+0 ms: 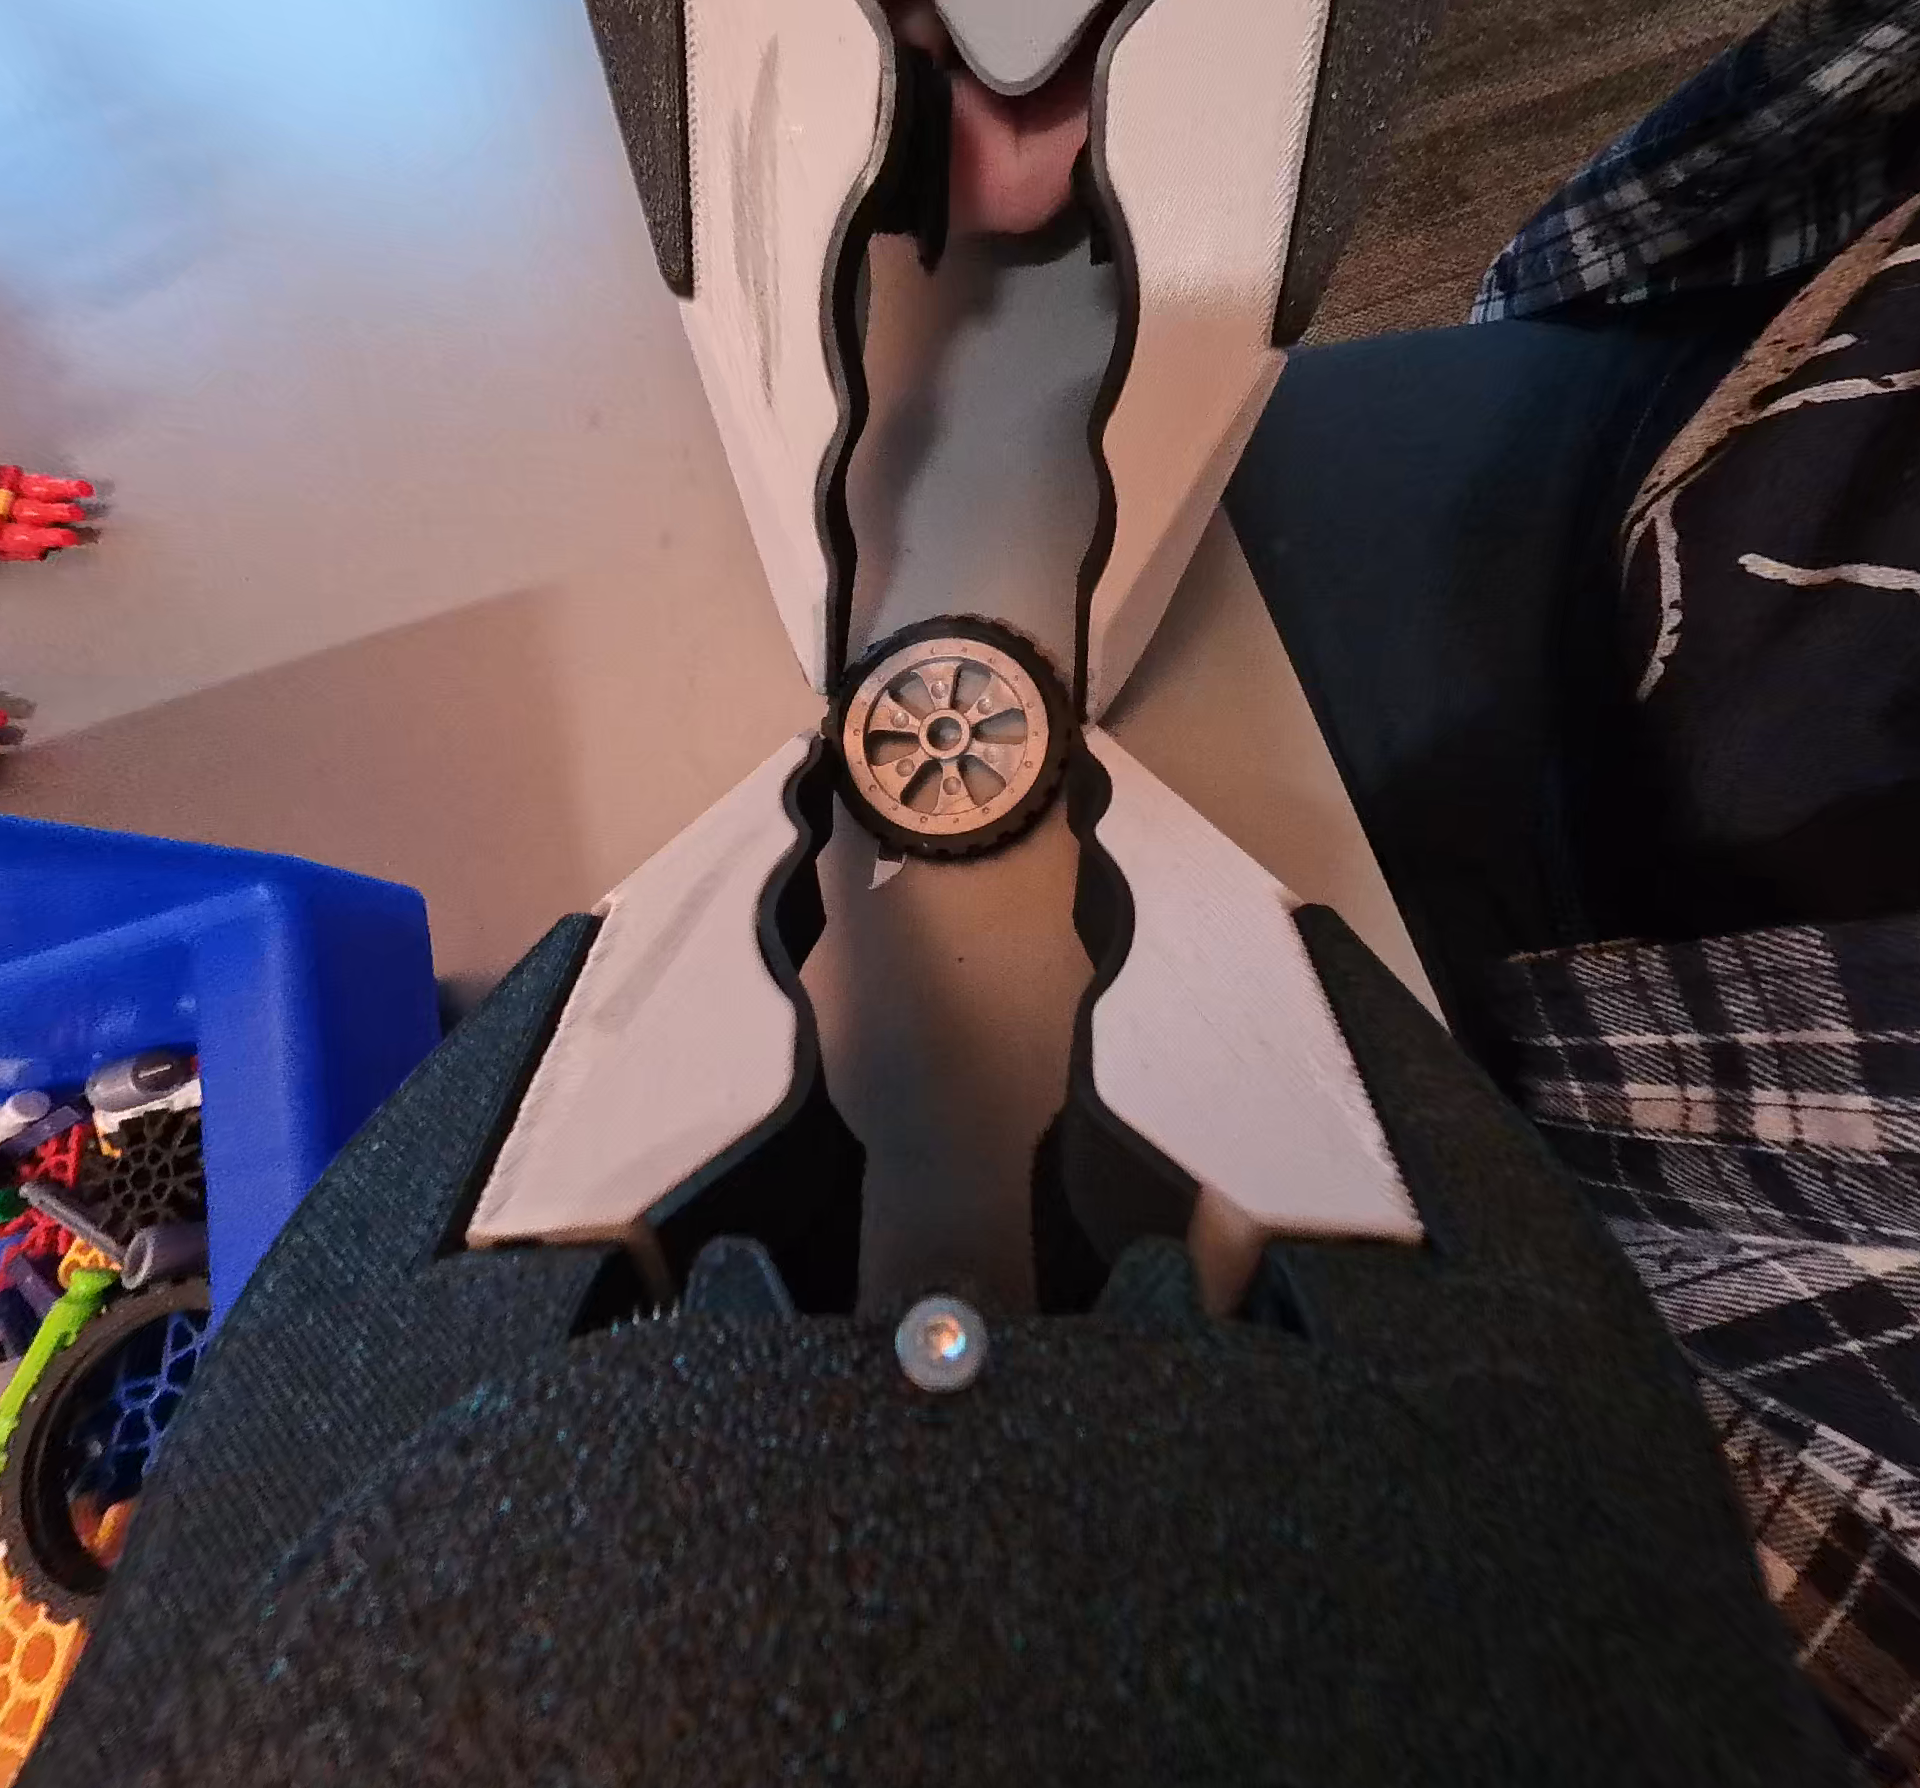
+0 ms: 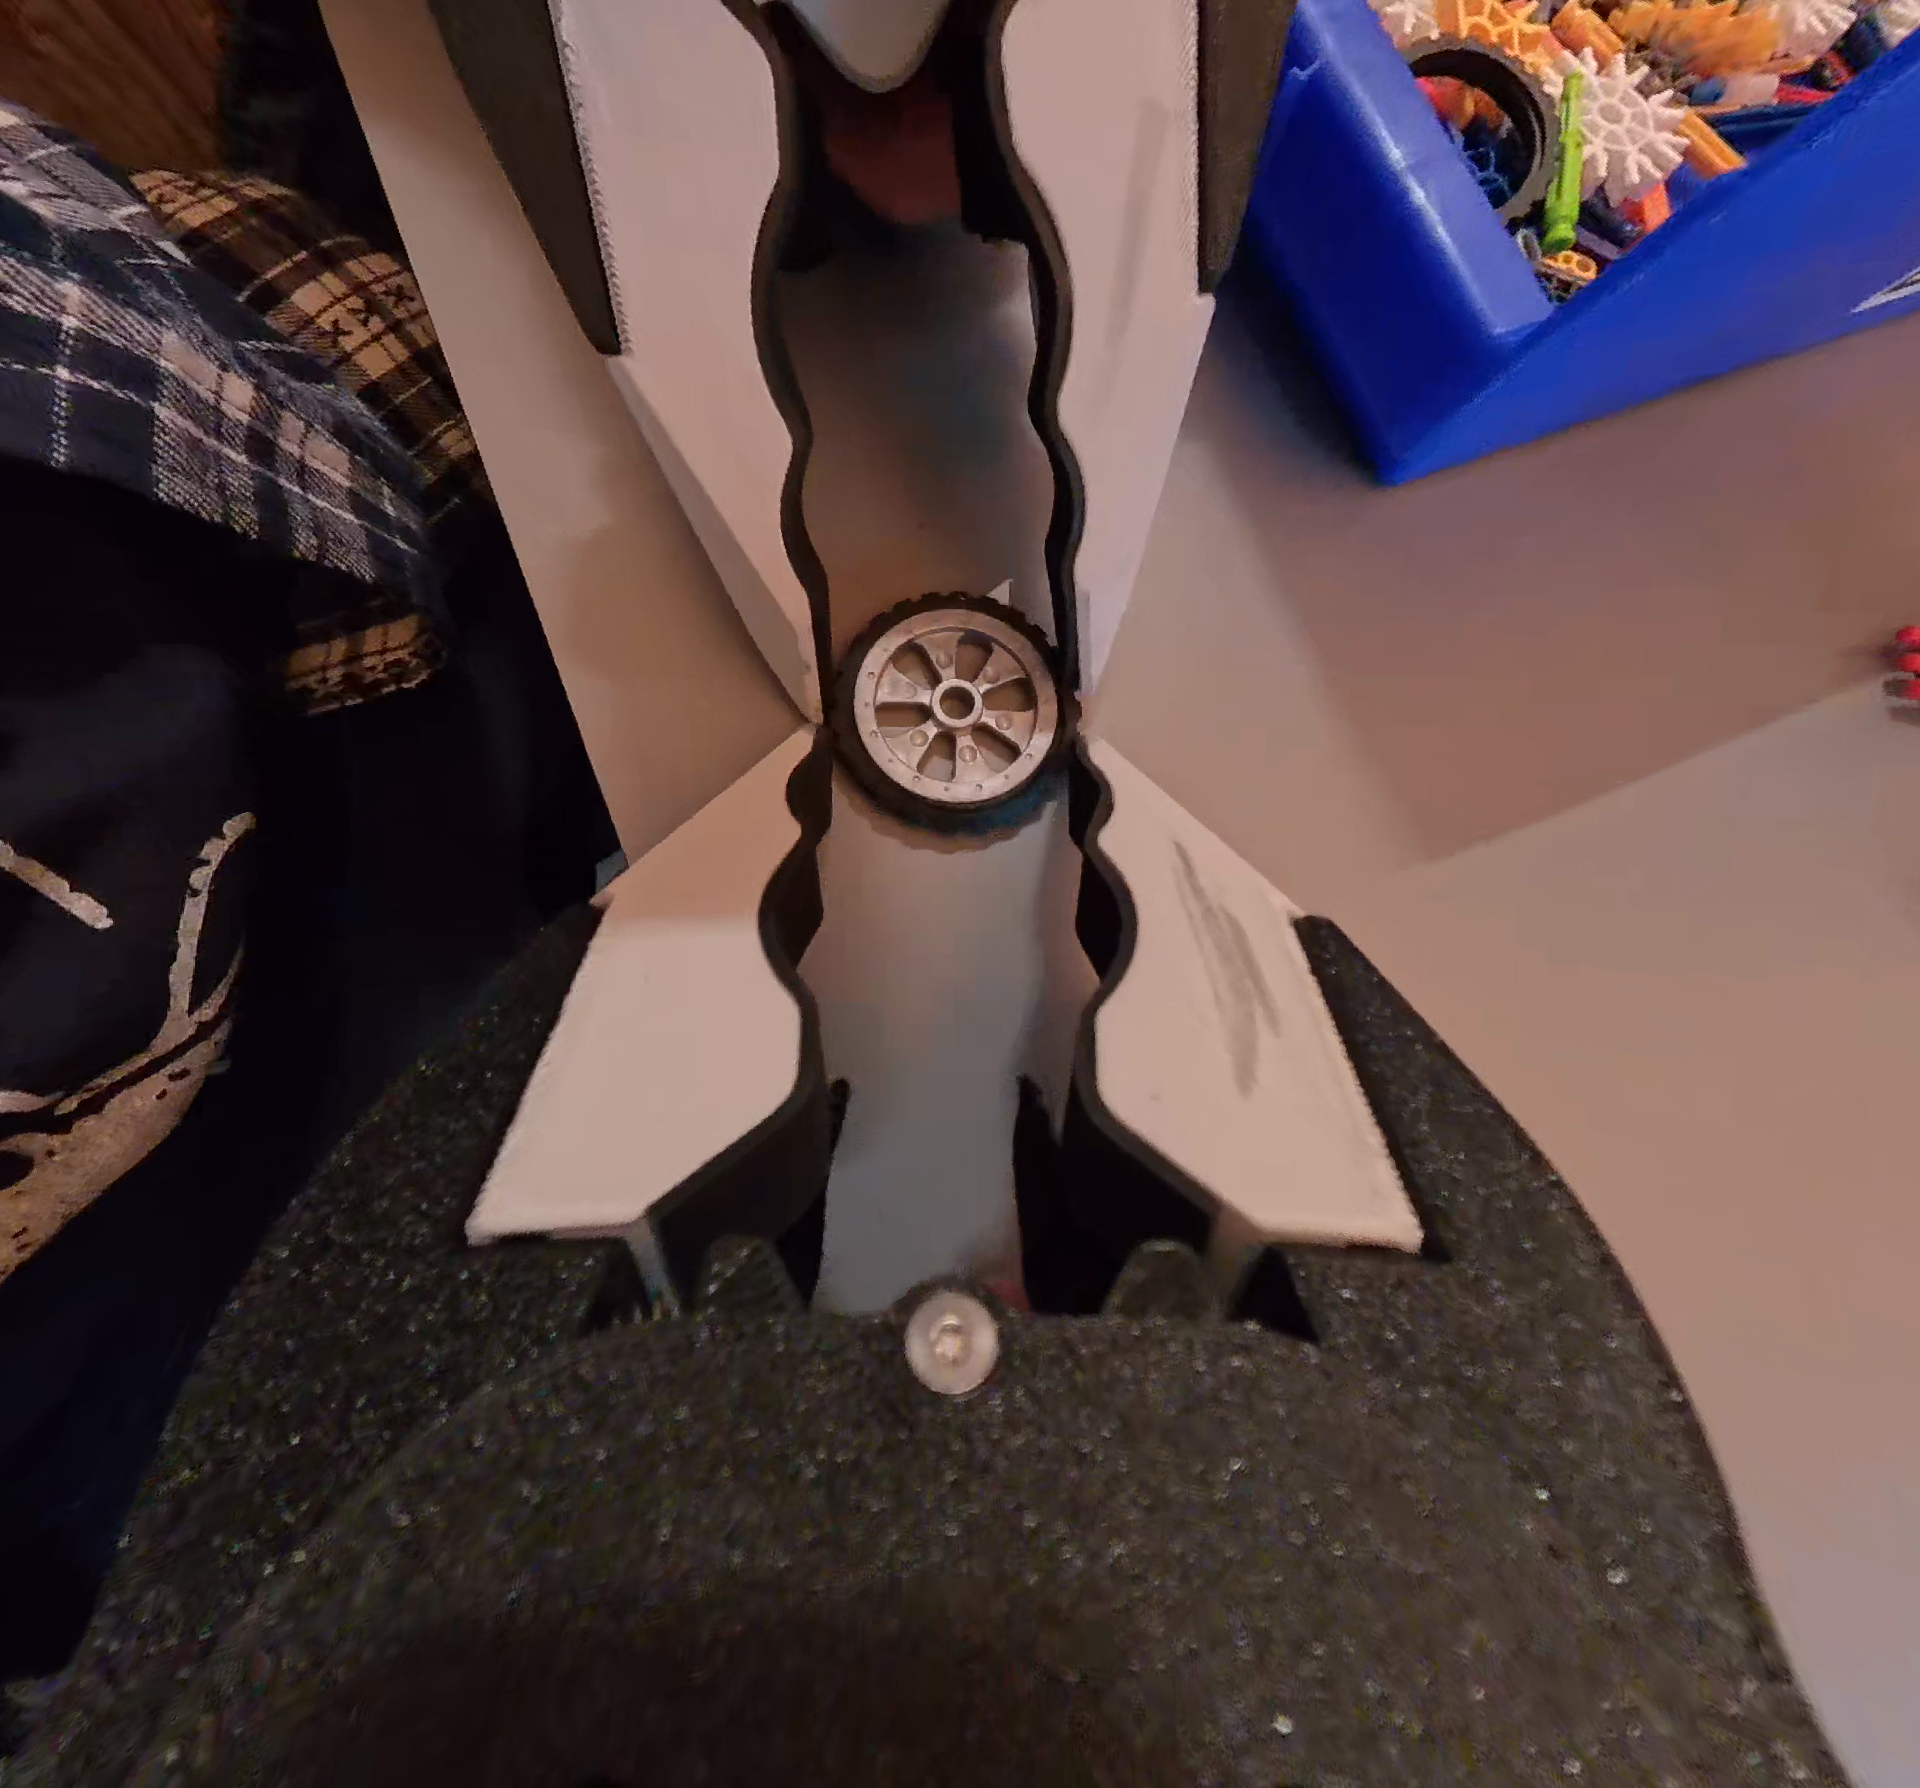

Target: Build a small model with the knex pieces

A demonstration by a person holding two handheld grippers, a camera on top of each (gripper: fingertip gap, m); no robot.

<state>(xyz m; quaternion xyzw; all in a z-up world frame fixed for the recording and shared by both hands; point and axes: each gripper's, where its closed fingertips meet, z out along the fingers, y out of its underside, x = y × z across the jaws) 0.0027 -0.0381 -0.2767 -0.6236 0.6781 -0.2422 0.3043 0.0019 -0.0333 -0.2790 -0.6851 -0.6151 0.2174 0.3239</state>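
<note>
Facing each other tip to tip, the left gripper (image 1: 951, 782) and the right gripper (image 2: 951, 762) are both clenched on one small toy wheel with a black rubber tyre and a silver spoked hub (image 1: 948, 739), pinched between their white fingers (image 1: 665, 1032) over the pale tabletop (image 1: 436, 699). Each camera looks straight at a hub face (image 2: 956, 704), so the wheel's axle line runs lengthwise along the two grippers, from one to the other. A blue plastic bin (image 2: 1455, 284) heaped with colourful construction pieces (image 2: 1621, 24) sits well apart, and a person's plaid sleeve (image 1: 1714, 1219) lies beside them.
</note>
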